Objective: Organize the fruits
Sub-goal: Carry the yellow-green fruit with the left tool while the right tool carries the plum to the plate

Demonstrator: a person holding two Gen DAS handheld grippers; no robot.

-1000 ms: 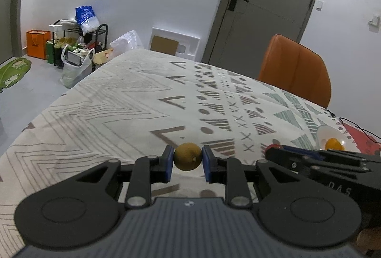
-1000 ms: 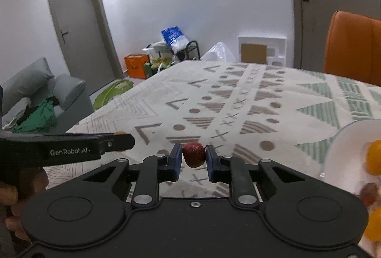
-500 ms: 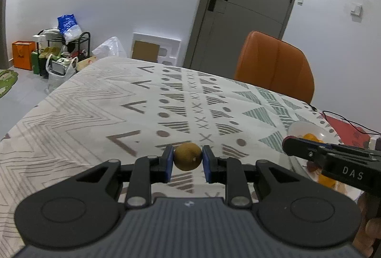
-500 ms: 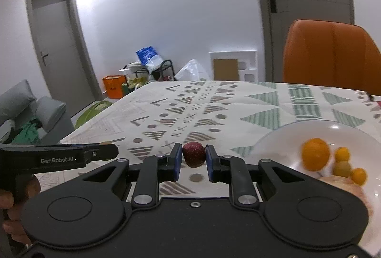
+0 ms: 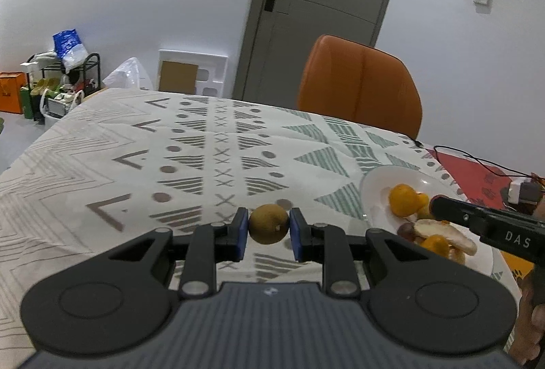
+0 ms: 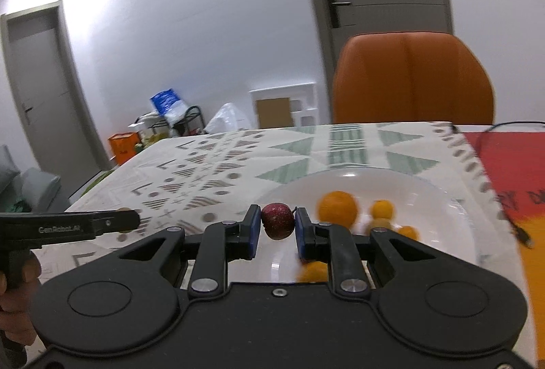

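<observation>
The left gripper (image 5: 268,234) is clamped on a round brownish-yellow fruit (image 5: 269,223), carried above the patterned tablecloth (image 5: 143,161), short of the white plate (image 5: 374,188). The right gripper (image 6: 278,234) pinches a small dark red fruit (image 6: 277,220) with a thin stem, held over the near left edge of that plate (image 6: 453,215).

On the plate lie a large orange (image 6: 338,207), several smaller orange fruits (image 6: 382,209) and, in the left wrist view, a pale peeled piece (image 5: 442,232). The right gripper's black finger (image 5: 477,219) crosses in front of the plate there, hiding part of the fruit.

Behind the table stands an orange chair (image 5: 357,86); a black cable (image 5: 477,161) trails over a red mat (image 5: 466,174) beside the plate.
</observation>
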